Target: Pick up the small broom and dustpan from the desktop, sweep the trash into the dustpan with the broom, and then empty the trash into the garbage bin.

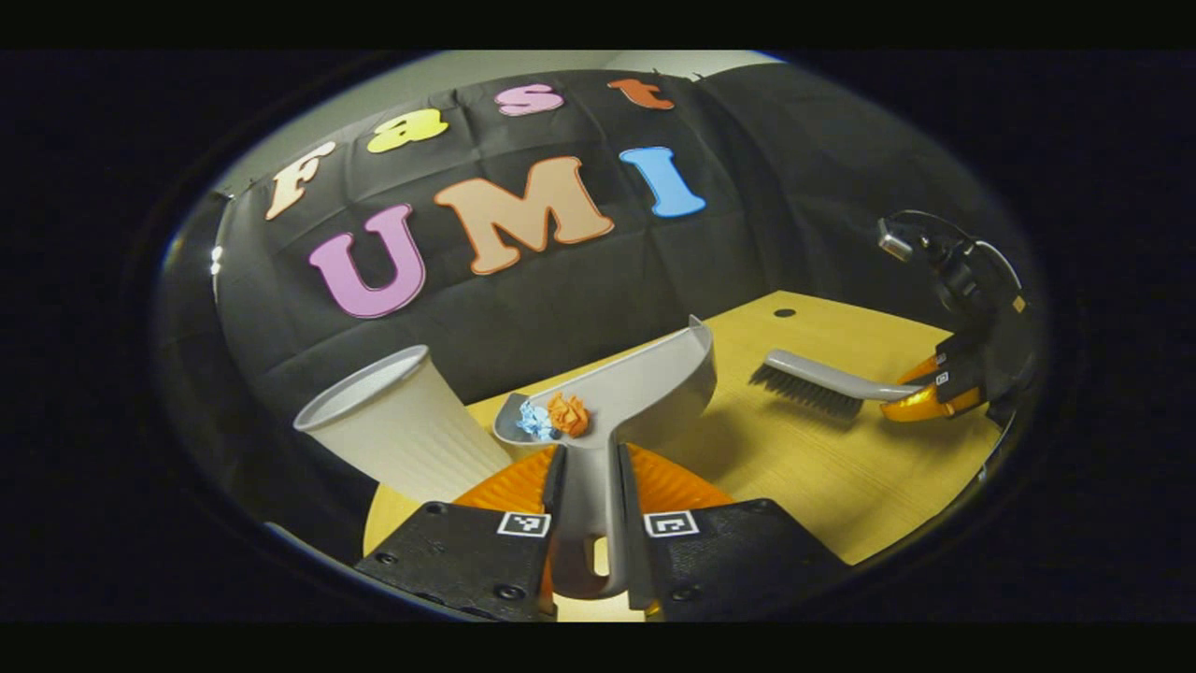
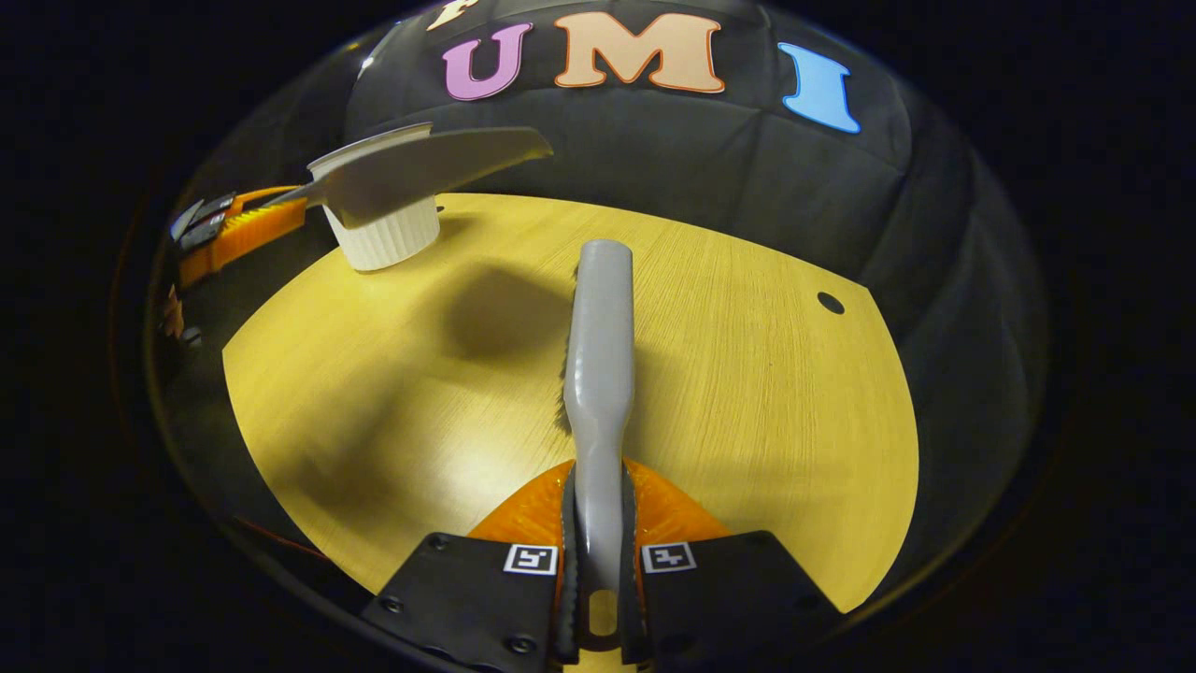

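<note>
Tipping toward the white bin (image 1: pixel 402 421) at its ten o'clock, the dustpan (image 1: pixel 635 388), clamped by the left gripper (image 1: pixel 590 523), could spill its orange and blue scraps (image 1: pixel 559 417) onto the desk (image 1: pixel 841 458) if tilted short, while the right gripper (image 2: pixel 598 533) pinches the broom (image 2: pixel 600 374) at two o'clock

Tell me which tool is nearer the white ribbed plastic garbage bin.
Left. The left tool holds the grey plastic dustpan right beside the white ribbed plastic garbage bin; the right tool, gripping the grey broom, sits farther across the desktop.
</note>
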`<move>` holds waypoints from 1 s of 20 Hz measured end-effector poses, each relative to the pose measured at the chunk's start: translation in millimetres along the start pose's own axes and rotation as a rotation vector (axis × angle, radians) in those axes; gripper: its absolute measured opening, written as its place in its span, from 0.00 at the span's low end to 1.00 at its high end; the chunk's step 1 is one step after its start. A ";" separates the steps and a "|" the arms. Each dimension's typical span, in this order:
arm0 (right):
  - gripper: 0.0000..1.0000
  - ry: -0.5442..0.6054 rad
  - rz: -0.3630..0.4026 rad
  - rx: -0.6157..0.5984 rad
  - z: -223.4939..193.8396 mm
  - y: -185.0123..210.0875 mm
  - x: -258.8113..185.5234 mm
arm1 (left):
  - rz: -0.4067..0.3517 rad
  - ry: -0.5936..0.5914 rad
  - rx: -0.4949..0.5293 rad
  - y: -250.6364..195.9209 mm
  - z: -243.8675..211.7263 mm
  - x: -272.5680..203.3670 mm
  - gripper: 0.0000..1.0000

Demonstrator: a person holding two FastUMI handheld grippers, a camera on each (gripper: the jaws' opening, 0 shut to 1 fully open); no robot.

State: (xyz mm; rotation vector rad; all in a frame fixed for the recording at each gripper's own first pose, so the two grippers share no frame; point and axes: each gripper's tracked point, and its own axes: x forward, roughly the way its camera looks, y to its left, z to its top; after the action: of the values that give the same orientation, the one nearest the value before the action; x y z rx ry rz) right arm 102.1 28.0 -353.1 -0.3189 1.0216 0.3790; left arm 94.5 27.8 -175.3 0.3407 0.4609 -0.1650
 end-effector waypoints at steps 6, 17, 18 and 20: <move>0.19 -0.033 0.013 0.040 5.8 4.5 -1.2 | 0.178 -0.107 0.089 93.3 54.4 -15.0 0.22; 0.19 -0.052 0.006 0.078 9.6 6.2 -2.9 | 0.447 0.083 0.484 264.3 32.1 -7.9 0.22; 0.19 -0.052 0.004 0.080 9.5 6.7 -2.5 | 0.444 0.112 0.550 269.4 24.6 -5.3 0.21; 0.19 -0.050 0.007 0.082 7.7 7.7 0.3 | 0.426 0.152 0.683 272.7 17.0 -7.0 0.22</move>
State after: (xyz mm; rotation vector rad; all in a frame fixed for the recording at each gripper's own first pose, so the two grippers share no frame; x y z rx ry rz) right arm 104.7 38.1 -350.3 -0.2317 0.9865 0.3488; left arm 158.3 275.9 -80.3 1.1160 0.4621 0.1284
